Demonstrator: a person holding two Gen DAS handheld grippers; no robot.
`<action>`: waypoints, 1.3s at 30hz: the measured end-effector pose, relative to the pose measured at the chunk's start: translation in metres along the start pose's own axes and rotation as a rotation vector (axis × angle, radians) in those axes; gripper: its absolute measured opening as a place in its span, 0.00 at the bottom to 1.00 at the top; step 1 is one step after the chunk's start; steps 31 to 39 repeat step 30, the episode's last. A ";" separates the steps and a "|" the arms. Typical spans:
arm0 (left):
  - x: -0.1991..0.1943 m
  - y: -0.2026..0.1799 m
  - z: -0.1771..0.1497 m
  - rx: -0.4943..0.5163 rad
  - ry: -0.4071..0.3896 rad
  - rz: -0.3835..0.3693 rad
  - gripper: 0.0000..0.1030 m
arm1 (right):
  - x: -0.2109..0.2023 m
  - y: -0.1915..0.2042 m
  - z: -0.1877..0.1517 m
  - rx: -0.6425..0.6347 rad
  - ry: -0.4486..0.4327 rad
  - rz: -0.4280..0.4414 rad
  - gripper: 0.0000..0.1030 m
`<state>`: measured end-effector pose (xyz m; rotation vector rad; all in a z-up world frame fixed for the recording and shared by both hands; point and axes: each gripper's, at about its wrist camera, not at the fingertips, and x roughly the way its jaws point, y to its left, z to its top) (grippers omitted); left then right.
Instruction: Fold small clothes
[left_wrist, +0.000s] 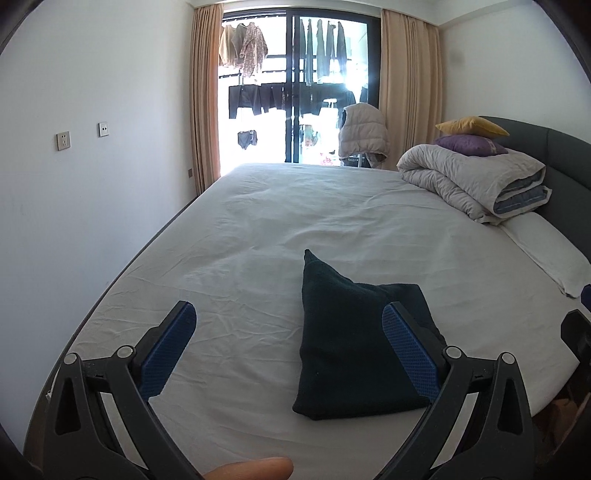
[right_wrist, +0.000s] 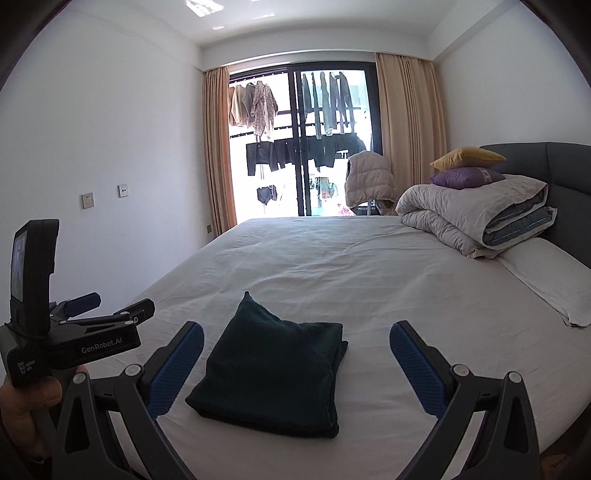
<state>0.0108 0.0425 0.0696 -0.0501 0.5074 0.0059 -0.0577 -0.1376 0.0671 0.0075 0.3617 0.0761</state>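
Bedroom, white-sheeted bed (right_wrist: 369, 280). Left gripper (left_wrist: 288, 325) and right gripper (right_wrist: 297, 338) both stand fully apart, holding nothing, raised off the sheet. The dark folded cloth (right_wrist: 273, 373) lies just beyond them. Risk: its upturned far corner could spring the fold loose; a low fingertip could snag it.

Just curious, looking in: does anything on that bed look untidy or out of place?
One small thing: the folded dark garment has a corner sticking up at its far end instead of lying flat. Otherwise the bed sheet is only lightly wrinkled, and the rolled duvet with two cushions looks neatly stacked.
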 end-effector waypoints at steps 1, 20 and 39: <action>0.002 0.001 -0.001 -0.001 0.001 0.001 1.00 | 0.001 0.000 0.000 0.003 0.009 0.002 1.00; 0.019 0.007 -0.008 -0.003 0.029 0.022 1.00 | 0.016 0.001 -0.009 0.016 0.128 -0.038 1.00; 0.030 0.008 -0.012 -0.010 0.059 0.028 1.00 | 0.020 -0.001 -0.012 0.040 0.156 -0.024 1.00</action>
